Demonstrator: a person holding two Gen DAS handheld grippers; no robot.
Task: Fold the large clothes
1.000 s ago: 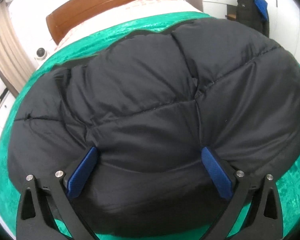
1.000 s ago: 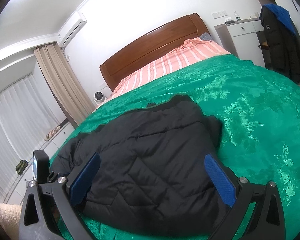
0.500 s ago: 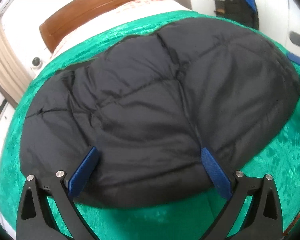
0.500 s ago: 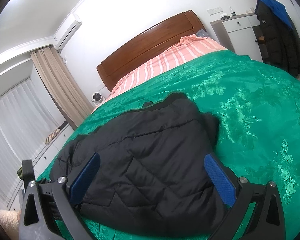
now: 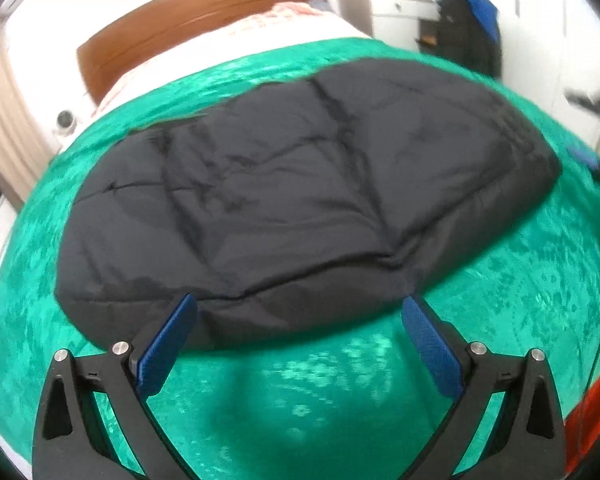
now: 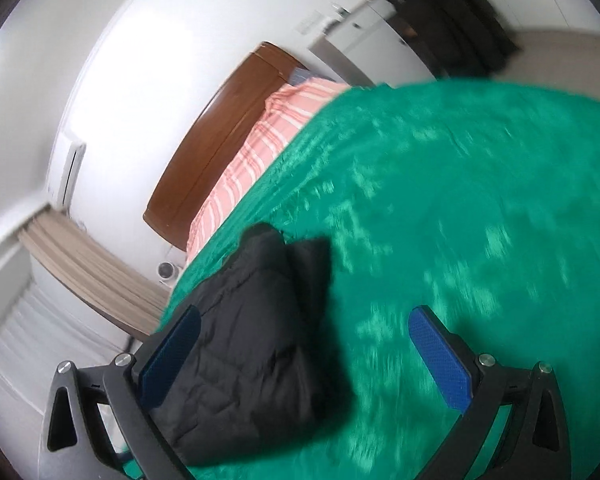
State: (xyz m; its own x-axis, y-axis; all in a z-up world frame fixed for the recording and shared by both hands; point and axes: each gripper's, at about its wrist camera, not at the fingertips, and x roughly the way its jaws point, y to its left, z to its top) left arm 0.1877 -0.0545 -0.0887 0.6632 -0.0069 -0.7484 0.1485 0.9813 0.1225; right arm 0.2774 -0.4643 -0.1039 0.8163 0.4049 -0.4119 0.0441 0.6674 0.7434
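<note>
A black quilted puffer jacket (image 5: 300,184) lies folded into a compact bundle on the green bedspread (image 5: 520,288). My left gripper (image 5: 300,308) is open and empty, its blue pads just in front of the jacket's near edge and apart from it. In the right wrist view the jacket (image 6: 260,328) sits at the lower left on the green bedspread (image 6: 460,200). My right gripper (image 6: 304,320) is open and empty, tilted, with its left finger over the jacket's edge. This view is blurred.
A wooden headboard (image 5: 188,12) and pink striped bedding (image 6: 260,144) are at the far end of the bed. A white dresser (image 5: 396,8) and a hanging dark coat with blue hood (image 5: 468,32) stand at the right. Beige curtains (image 6: 92,272) hang at the left.
My left gripper has pulled back from over the jacket, so green bedspread now shows between the pads. My right gripper has rolled and swung right, so the jacket has shifted to the lower left.
</note>
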